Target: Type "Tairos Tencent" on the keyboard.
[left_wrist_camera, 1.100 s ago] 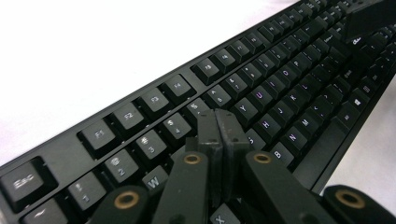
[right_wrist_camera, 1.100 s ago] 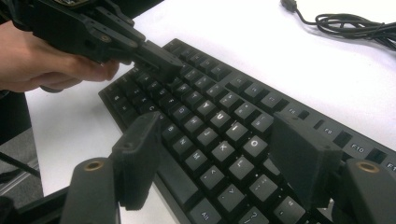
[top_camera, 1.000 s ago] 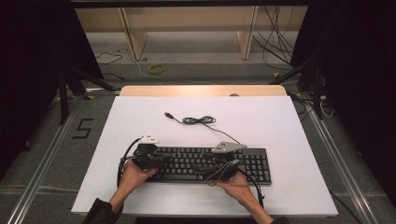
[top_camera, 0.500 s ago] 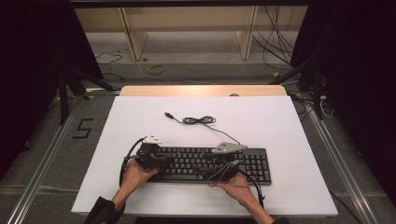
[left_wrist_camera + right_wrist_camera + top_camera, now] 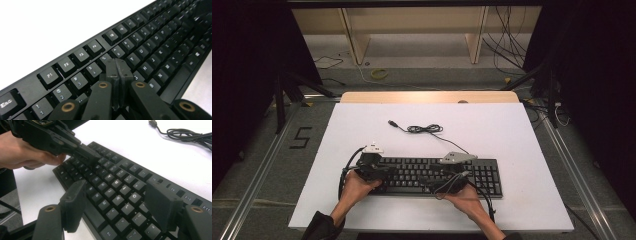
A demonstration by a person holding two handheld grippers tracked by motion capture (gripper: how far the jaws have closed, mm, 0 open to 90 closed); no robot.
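Over the keyboard (image 5: 432, 176), both tools, left (image 5: 117, 65) apparently closed.

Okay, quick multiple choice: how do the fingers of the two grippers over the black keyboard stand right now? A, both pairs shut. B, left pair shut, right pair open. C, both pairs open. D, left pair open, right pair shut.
B: the left gripper has its black fingers pressed together over the black computer keyboard, while the right gripper holds its fingers wide apart above the keys.
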